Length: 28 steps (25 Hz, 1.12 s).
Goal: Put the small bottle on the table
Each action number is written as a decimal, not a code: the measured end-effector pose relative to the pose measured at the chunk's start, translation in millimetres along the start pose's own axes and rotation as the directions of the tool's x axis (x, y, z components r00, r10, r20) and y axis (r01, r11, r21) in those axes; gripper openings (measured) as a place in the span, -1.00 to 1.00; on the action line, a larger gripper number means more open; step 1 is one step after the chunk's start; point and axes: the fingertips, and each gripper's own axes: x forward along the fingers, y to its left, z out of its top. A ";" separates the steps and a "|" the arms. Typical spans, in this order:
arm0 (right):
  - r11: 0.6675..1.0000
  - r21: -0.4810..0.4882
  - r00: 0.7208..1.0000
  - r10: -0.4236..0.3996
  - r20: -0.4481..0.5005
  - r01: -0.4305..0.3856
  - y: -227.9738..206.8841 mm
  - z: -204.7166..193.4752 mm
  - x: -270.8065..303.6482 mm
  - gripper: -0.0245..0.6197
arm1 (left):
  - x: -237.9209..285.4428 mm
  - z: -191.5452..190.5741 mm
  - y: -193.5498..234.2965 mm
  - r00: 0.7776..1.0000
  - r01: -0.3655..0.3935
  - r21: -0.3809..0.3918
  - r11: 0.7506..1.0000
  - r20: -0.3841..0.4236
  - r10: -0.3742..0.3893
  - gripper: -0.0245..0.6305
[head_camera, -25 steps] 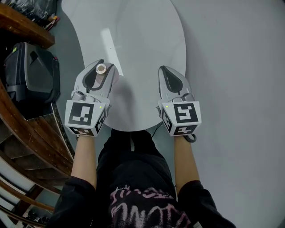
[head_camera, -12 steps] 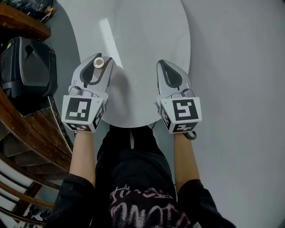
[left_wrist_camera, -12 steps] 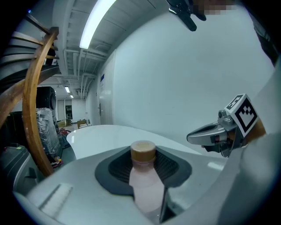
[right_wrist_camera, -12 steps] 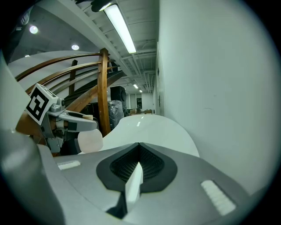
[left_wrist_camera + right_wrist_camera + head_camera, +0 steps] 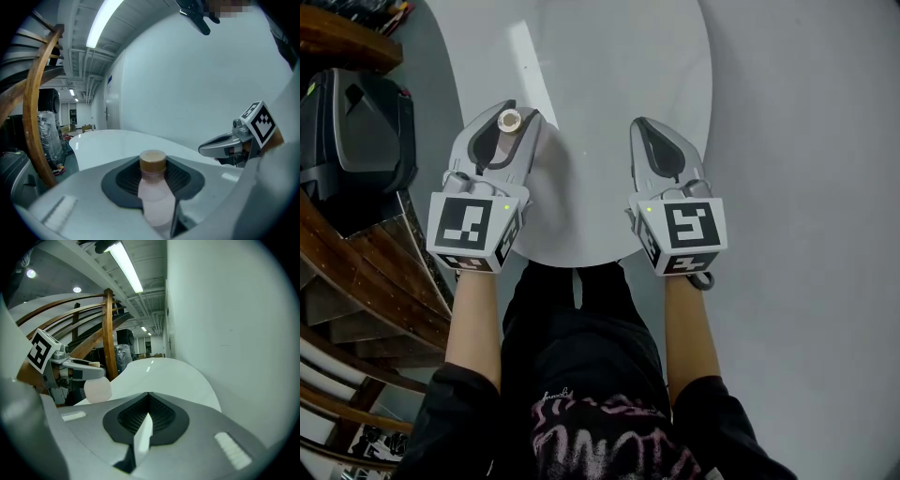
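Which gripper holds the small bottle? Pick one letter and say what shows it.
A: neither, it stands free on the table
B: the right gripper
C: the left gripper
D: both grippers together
C: the left gripper is shut on the small bottle, whose brown cap stands up between the jaws, while the right gripper has its jaws together on nothing.

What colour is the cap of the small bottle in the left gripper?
Light brown. The cap shows best in the left gripper view.
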 end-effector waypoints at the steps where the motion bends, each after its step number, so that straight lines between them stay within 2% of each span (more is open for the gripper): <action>1: 1.000 0.001 1.000 0.001 -0.003 -0.001 0.1 -1.8 1.1 -0.89 | 0.8 -2.2 0.4 1.000 0.000 -0.001 1.000 -0.003 0.000 -0.52; 28: 1.000 0.021 0.999 0.002 -0.050 -0.001 0.9 -25.8 8.4 -0.89 | 6.7 -32.8 3.1 1.000 0.000 -0.028 1.000 -0.027 -0.001 -0.52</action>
